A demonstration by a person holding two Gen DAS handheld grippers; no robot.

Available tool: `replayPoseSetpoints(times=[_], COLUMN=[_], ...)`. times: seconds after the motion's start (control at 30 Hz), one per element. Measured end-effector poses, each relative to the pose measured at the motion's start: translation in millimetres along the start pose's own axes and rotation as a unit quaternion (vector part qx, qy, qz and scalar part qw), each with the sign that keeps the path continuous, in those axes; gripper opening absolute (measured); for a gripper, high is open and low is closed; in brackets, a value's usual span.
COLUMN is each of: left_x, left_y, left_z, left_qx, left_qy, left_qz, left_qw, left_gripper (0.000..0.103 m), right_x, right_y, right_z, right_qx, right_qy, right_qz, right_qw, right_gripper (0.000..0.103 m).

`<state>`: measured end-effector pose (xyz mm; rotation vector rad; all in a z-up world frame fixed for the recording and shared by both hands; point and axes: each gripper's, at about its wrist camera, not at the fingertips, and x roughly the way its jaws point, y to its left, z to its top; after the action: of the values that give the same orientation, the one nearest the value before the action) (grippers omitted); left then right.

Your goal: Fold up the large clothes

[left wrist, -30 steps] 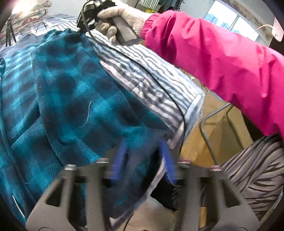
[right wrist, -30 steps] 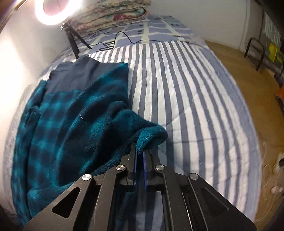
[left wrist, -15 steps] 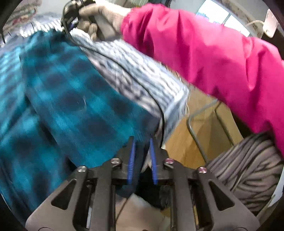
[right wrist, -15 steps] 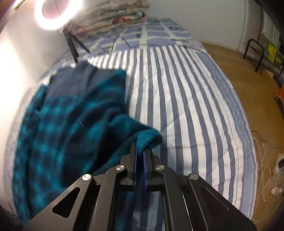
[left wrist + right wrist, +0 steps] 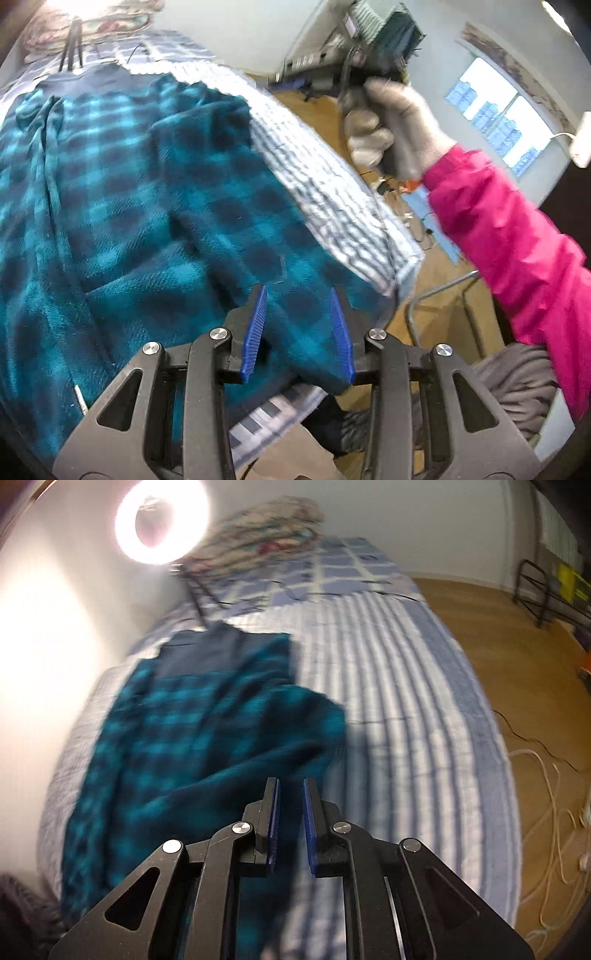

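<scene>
Teal-and-navy plaid fleece garment, partly folded, rumpled, lying lengthwise along wall-side edge of striped bed; navy lining exposed at far end.

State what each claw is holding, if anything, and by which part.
Nothing is gripped. The left claw is opening; the teal checked garment lies between its pads, no longer pinched. The right claw is opening too, with nothing between its pads.

A lit ring light on a tripod stands at the far left corner of the bed, which wears a blue-and-white striped quilt. Folded floral blankets are piled at the far end. White cables trail over the wooden floor off the right edge, near a black metal rack.
</scene>
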<state>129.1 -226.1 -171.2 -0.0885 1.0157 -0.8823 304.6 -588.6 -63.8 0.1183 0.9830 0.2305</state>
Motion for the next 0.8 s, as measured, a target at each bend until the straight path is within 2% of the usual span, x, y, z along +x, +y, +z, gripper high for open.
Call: replayPoseSetpoints(times=[0.07, 0.1, 0.13, 0.17, 0.2, 0.3, 0.43, 0.57, 0.6, 0.63, 0.67, 0.8], left_x=[12, 20, 26, 33, 40, 49, 49, 49, 48, 49, 49, 47], left_y=[0, 0, 2, 2, 1, -3, -1, 0, 0, 0, 0, 0], left_z=[-3, -7, -11, -16, -20, -30, -35, -36, -38, -37, -38, -41], left_qx=[0.001, 0.002, 0.002, 0.004, 0.008, 0.018, 0.021, 0.027, 0.03, 0.031, 0.033, 0.03], left_qy=[0.014, 0.023, 0.03, 0.038, 0.047, 0.055, 0.047, 0.045, 0.043, 0.042, 0.04, 0.035], left_qz=[0.004, 0.005, 0.005, 0.004, 0.004, 0.01, 0.001, -0.008, -0.007, -0.007, -0.008, -0.014], left_qw=[0.9999, 0.9997, 0.9995, 0.9992, 0.9989, 0.9983, 0.9987, 0.9986, 0.9986, 0.9986, 0.9986, 0.9988], left_gripper=[0.035, 0.035, 0.035, 0.035, 0.035, 0.035, 0.035, 0.035, 0.035, 0.035, 0.035, 0.035], right_x=[8, 13, 24, 33, 42, 77, 132, 175, 181, 183, 183, 158], right_y=[20, 27, 39, 47, 57, 86, 109, 118, 117, 115, 113, 111], right_z=[11, 17, 27, 34, 42, 61, 81, 84, 84, 84, 85, 98], right_qx=[-0.025, -0.032, -0.039, -0.042, -0.048, -0.083, -0.09, -0.12, -0.124, -0.126, -0.12, -0.102], right_qy=[0.007, 0.012, 0.02, 0.025, 0.026, 0.05, 0.098, 0.136, 0.142, 0.144, 0.144, 0.097], right_qz=[0.009, 0.011, 0.014, 0.016, 0.015, -0.003, -0.069, -0.155, -0.17, -0.179, -0.183, -0.165], right_qw=[1.0, 0.999, 0.999, 0.999, 0.998, 0.995, 0.989, 0.971, 0.967, 0.965, 0.965, 0.976], right_gripper=[0.011, 0.015, 0.02, 0.036, 0.042, 0.042, 0.043, 0.042, 0.03, 0.014, 0.003, 0.002])
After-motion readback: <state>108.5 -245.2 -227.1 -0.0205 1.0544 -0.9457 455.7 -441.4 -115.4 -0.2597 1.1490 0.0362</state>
